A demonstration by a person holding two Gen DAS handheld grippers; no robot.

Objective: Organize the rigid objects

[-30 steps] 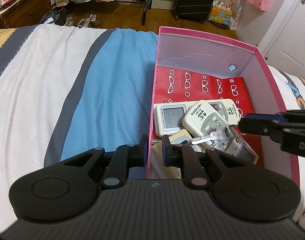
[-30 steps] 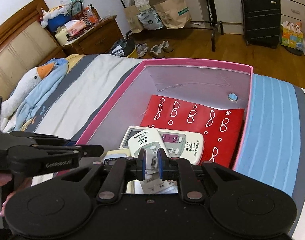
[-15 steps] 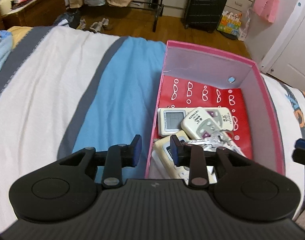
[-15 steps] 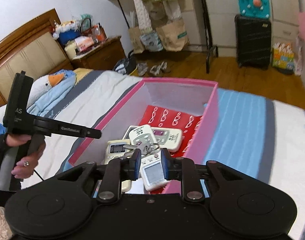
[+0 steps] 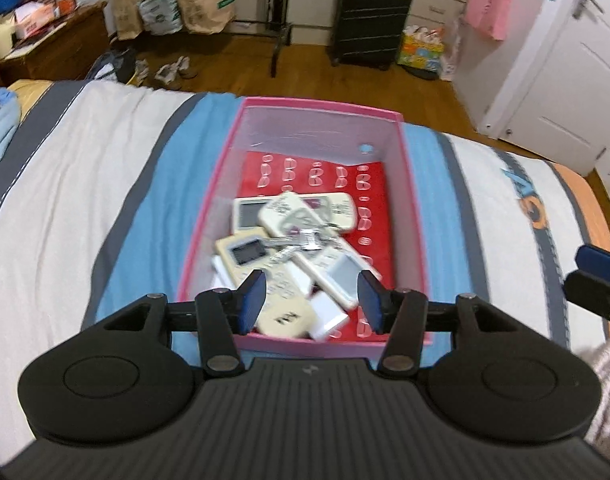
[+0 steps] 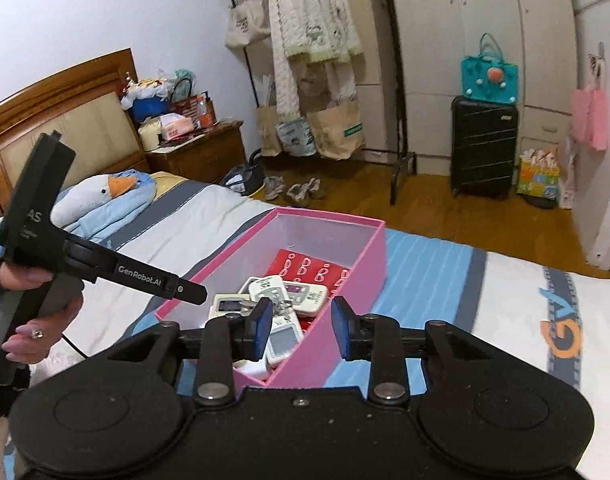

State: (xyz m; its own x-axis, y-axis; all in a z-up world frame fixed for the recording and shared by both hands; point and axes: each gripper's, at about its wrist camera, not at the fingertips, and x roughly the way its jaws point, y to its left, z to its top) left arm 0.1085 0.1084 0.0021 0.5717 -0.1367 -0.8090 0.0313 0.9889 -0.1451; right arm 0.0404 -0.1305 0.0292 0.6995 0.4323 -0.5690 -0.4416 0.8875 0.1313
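A pink box (image 5: 413,216) lies on the striped bed and also shows in the right wrist view (image 6: 369,264). It holds several white remote controls (image 5: 305,208), a bunch of keys (image 5: 309,238) on top of them, and a red case with white glasses prints (image 5: 325,168). My left gripper (image 5: 311,300) is open and empty above the box's near end. My right gripper (image 6: 301,328) is open and empty, raised above the box's near right wall. The left tool (image 6: 105,272) shows at the left of the right wrist view.
The bed cover (image 5: 85,184) is white, blue and grey. A goose plush (image 6: 101,196) lies by the wooden headboard. A nightstand (image 6: 201,152), shoes (image 6: 293,188), a clothes rack (image 6: 401,160) and a black suitcase (image 6: 485,148) stand on the wood floor beyond the bed.
Both grippers have opened wide and pulled back and up from the box. The right one let go of the keys, which now lie on the remotes.
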